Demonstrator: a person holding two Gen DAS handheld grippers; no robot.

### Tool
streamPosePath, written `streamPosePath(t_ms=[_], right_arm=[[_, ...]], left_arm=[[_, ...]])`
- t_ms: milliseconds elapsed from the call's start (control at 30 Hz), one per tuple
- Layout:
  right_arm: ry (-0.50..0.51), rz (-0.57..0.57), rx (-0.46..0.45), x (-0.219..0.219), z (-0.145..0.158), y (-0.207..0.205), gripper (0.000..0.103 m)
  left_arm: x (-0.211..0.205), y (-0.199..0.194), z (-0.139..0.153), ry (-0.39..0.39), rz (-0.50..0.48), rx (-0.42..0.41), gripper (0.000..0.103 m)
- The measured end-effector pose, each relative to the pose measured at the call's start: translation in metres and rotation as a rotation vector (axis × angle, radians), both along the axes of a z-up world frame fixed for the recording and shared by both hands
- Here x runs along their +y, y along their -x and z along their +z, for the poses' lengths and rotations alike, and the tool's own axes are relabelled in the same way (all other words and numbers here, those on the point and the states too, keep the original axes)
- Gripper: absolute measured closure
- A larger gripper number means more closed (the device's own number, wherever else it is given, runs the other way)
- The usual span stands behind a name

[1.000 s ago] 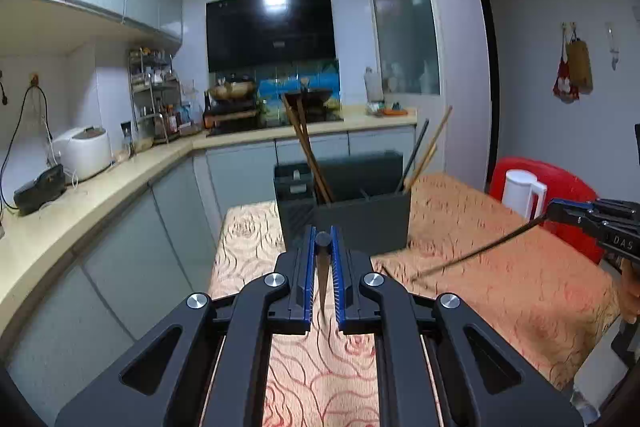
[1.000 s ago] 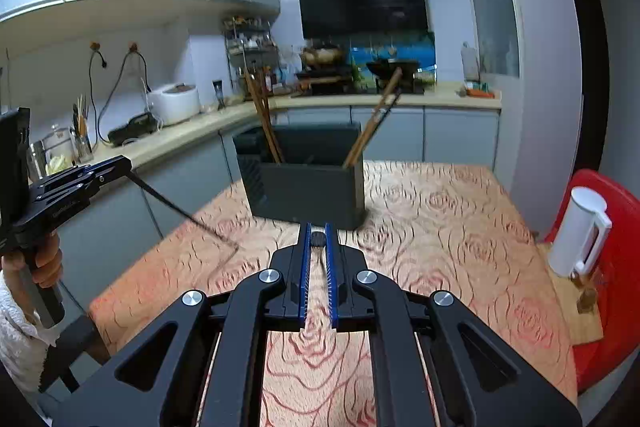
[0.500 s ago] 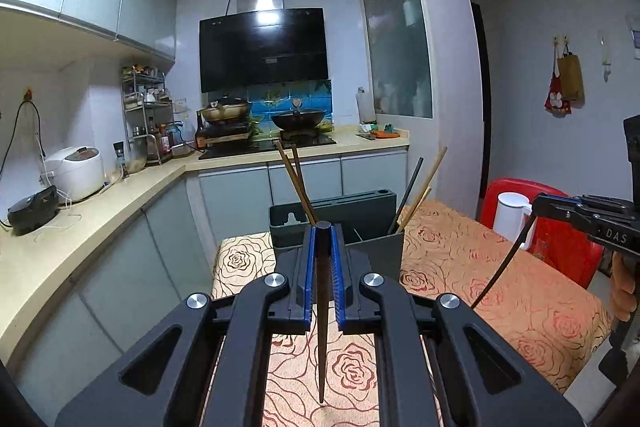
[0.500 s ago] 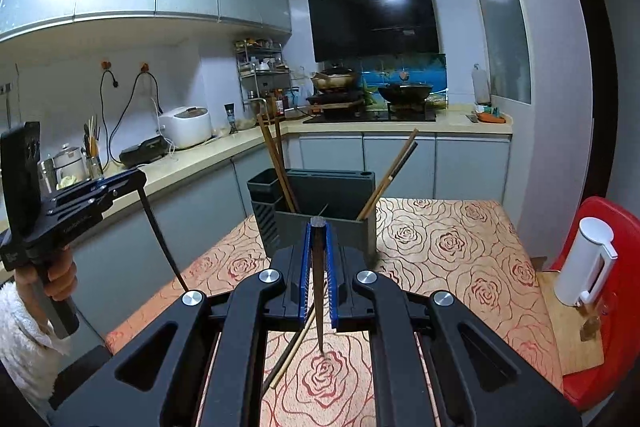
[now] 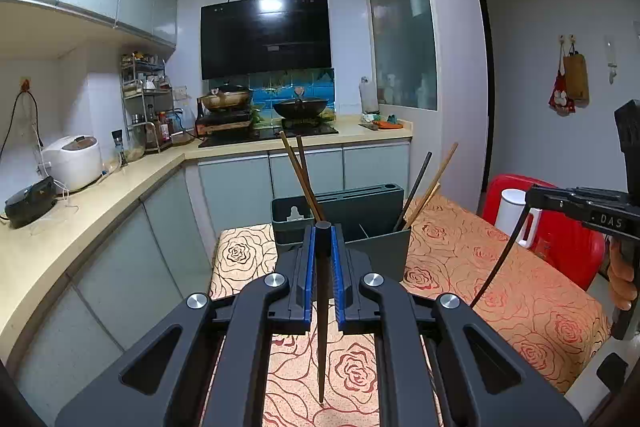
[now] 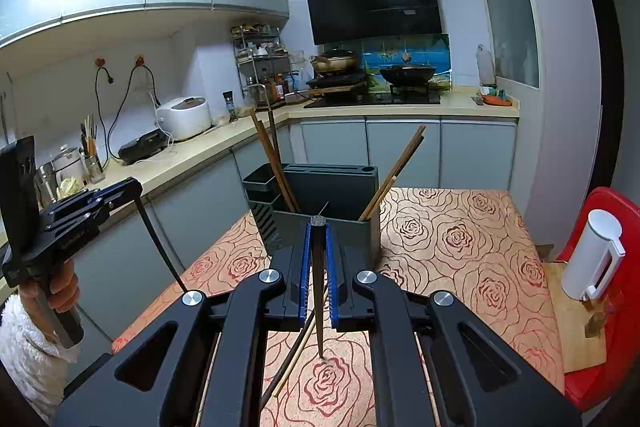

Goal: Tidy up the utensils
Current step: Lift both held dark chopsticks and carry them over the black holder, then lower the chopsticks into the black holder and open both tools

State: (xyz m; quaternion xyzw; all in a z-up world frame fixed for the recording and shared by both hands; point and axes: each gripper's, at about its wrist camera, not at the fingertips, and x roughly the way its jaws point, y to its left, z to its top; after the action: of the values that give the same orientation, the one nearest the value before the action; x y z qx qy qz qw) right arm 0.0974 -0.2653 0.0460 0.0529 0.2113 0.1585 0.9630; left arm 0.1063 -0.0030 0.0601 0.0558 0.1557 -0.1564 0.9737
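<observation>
A dark grey utensil holder (image 5: pixel 368 223) stands on the table with several chopsticks (image 5: pixel 302 179) leaning in its compartments; it also shows in the right wrist view (image 6: pixel 320 223). My left gripper (image 5: pixel 323 239) is shut on a dark chopstick (image 5: pixel 322 331) that hangs tip down above the cloth. My right gripper (image 6: pixel 318 235) is shut on another dark chopstick (image 6: pixel 319 303), also tip down. Two loose chopsticks (image 6: pixel 294 359) lie on the cloth under the right gripper. Each gripper shows in the other's view, left (image 6: pixel 136 189) and right (image 5: pixel 530 193), with its chopstick hanging.
The table (image 6: pixel 460 239) has a rose-patterned cloth. A red chair (image 6: pixel 608 291) with a white kettle (image 6: pixel 594 259) stands at its right. A kitchen counter (image 5: pixel 80 203) with a rice cooker (image 5: pixel 74 163) runs along the left and back.
Both grippers have risen and tilted up, each lifting its chopstick off the cloth so it now hangs tip down. The holder looks farther away.
</observation>
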Motion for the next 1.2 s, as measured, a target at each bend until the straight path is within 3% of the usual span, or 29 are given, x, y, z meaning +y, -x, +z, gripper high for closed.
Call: streamPosePath(t_ms=[467, 967, 1200], right_arm=[[0.016, -0.013, -0.022, 0.000, 0.027, -0.019, 0.095], [-0.008, -0.056, -0.091, -0.005, 0.081, -0.064, 0.095], [-0.013, -0.090, -0.128, -0.004, 0.099, -0.096, 0.095]], left_arm=[[0.004, -0.021, 0.020, 0.031, -0.001, 0.019, 0.096], [-0.035, -0.079, 0.096, 0.083, -0.026, -0.053, 0.096], [-0.056, -0.120, 0.111, 0.121, 0.006, -0.065, 0.096]])
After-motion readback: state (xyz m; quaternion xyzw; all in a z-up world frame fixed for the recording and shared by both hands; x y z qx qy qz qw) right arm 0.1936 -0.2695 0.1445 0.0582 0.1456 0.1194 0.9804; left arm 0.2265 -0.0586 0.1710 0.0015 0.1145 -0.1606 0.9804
